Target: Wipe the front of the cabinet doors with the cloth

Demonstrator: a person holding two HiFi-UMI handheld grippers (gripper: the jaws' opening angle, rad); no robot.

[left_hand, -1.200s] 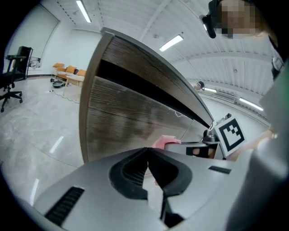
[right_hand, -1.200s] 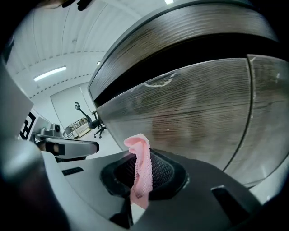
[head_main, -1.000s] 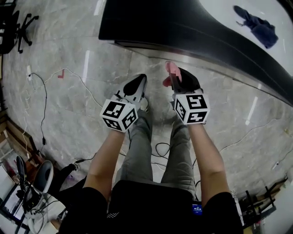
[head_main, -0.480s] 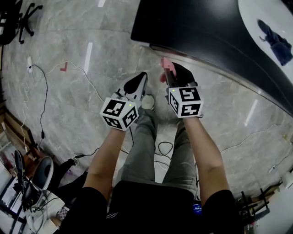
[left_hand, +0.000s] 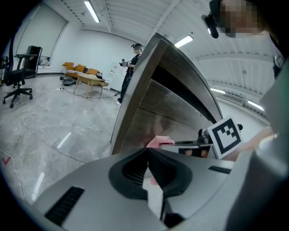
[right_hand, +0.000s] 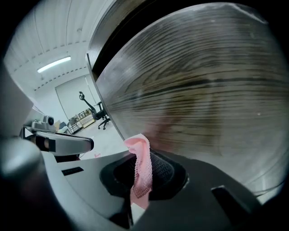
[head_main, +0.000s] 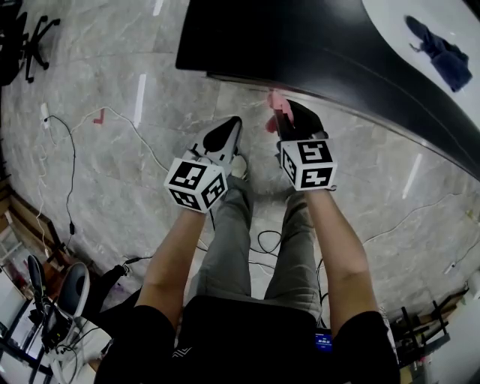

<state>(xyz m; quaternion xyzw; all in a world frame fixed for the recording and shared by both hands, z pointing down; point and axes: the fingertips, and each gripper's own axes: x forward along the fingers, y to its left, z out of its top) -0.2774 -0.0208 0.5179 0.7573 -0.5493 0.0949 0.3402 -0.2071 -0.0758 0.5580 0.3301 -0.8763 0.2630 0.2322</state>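
Where the right gripper (head_main: 291, 120) is held close before the cabinet door (right_hand: 203, 90), a pink cloth (right_hand: 141, 164) is pinched between its jaws, and a folded end is left standing up past the tips. The cloth is seen just beside the wood-grained front of the door; whether it is touching cannot be told. The left gripper (head_main: 229, 135) is held beside the right one, a little further from the cabinet, and its jaws are pressed together. Both grippers are carried above the person's legs (head_main: 232, 240). A dark blue rag (head_main: 439, 46) is seen lying on the white top (head_main: 390, 15) above the door, well apart from the grippers. Cables (head_main: 71, 172) are strewn over the marble floor (head_main: 112, 90).
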